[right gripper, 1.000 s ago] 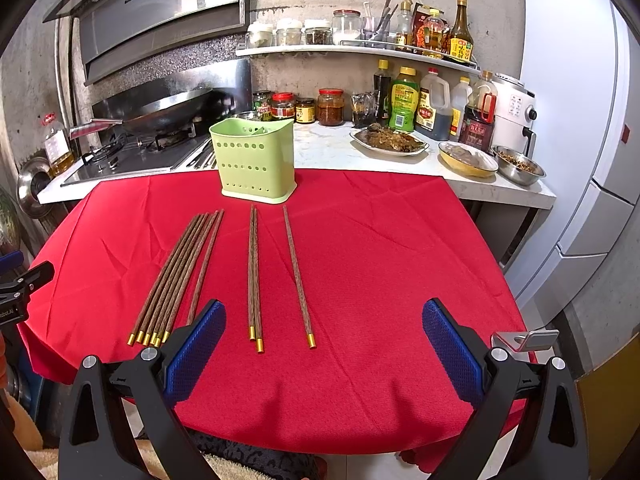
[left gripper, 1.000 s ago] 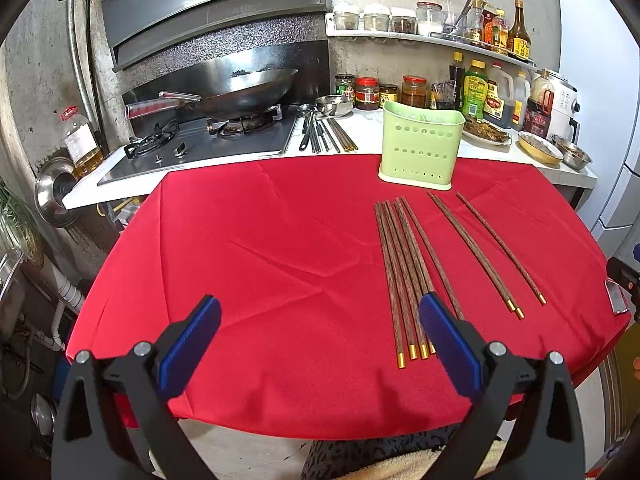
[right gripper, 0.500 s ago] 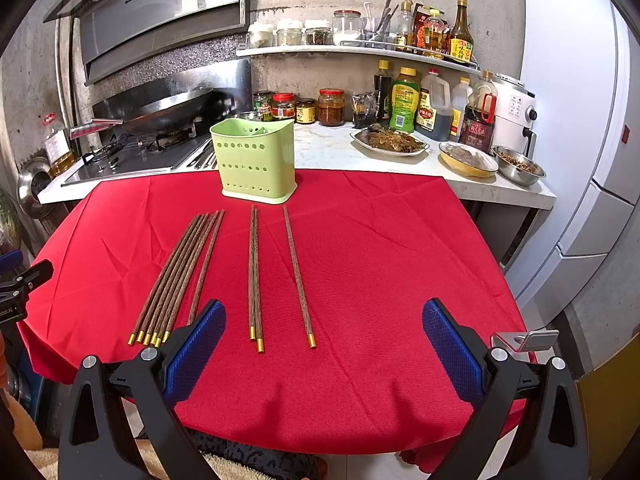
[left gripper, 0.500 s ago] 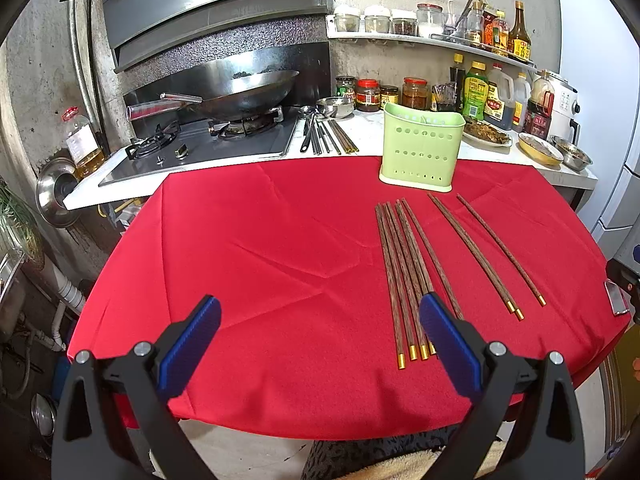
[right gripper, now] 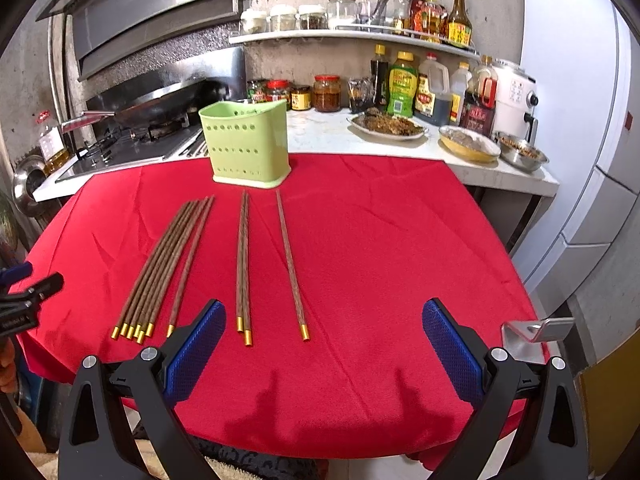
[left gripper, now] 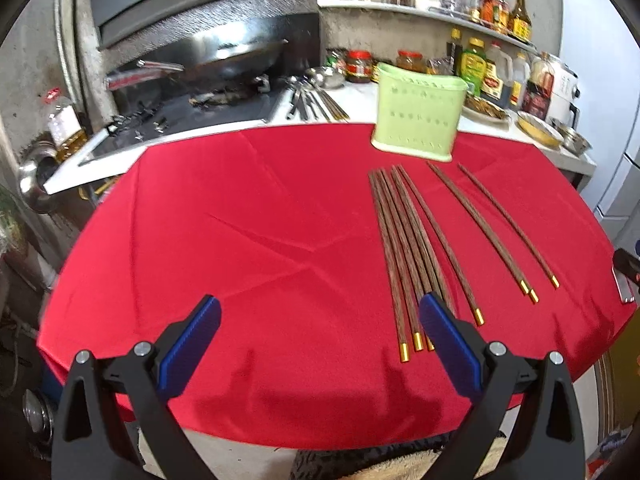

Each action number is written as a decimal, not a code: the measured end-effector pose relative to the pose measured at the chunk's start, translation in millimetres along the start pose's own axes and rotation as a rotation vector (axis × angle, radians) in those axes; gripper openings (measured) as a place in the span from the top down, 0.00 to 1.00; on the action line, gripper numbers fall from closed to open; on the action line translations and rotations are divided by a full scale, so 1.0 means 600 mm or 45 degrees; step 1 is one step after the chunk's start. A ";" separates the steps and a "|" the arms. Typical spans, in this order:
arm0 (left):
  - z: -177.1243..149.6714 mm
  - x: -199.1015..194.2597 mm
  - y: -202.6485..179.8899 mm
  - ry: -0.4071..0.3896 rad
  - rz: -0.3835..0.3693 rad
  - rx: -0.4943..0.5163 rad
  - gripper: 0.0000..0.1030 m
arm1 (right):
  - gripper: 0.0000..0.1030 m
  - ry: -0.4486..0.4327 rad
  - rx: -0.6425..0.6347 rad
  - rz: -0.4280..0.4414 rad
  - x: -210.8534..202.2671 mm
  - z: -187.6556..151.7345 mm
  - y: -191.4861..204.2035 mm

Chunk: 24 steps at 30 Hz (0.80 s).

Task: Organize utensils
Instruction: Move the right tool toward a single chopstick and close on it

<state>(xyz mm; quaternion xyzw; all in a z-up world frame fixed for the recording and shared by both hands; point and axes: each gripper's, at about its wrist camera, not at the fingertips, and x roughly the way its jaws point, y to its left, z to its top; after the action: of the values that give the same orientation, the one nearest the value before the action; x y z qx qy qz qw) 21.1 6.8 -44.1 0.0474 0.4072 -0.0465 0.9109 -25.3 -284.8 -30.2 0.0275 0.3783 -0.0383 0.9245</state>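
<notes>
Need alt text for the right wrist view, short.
Dark wooden chopsticks with gold tips lie in loose groups on a red tablecloth, in front of an upright pale green perforated plastic utensil holder. The right gripper hangs open and empty over the cloth's near edge; a cluttered kitchen counter and stove sit behind.

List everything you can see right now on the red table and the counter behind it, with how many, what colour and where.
chopsticks: about ten, brown with gold ends, flat on the cloth; a bundle at left, a pair, one single
utensil holder: one, light green, upright at the table's far edge
tablecloth: one, red, covering the table
wok: one, steel, on the stove
food dishes: three, on the white counter
bottles and jars: many, counter and shelf
left gripper: open, blue pads, empty
right gripper: open, blue pads, empty
</notes>
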 end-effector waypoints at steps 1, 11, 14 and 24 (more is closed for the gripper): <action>-0.005 0.011 -0.002 0.007 -0.007 0.005 0.06 | 0.05 0.003 0.011 0.003 0.006 -0.003 -0.003; -0.024 0.074 -0.028 0.084 -0.071 0.044 0.06 | 0.05 0.085 -0.010 0.024 0.076 -0.026 -0.008; -0.027 0.090 -0.031 0.120 -0.072 0.044 0.06 | 0.05 0.095 -0.029 0.031 0.091 -0.031 -0.005; -0.026 0.110 -0.030 0.156 -0.061 0.038 0.06 | 0.13 0.136 -0.099 0.108 0.138 -0.030 0.005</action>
<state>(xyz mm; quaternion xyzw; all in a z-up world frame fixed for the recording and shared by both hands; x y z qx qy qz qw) 51.3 -12.1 -104.8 0.0540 0.4625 -0.0714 0.8821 21.4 -284.7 -101.0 0.0096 0.4269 0.0170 0.9041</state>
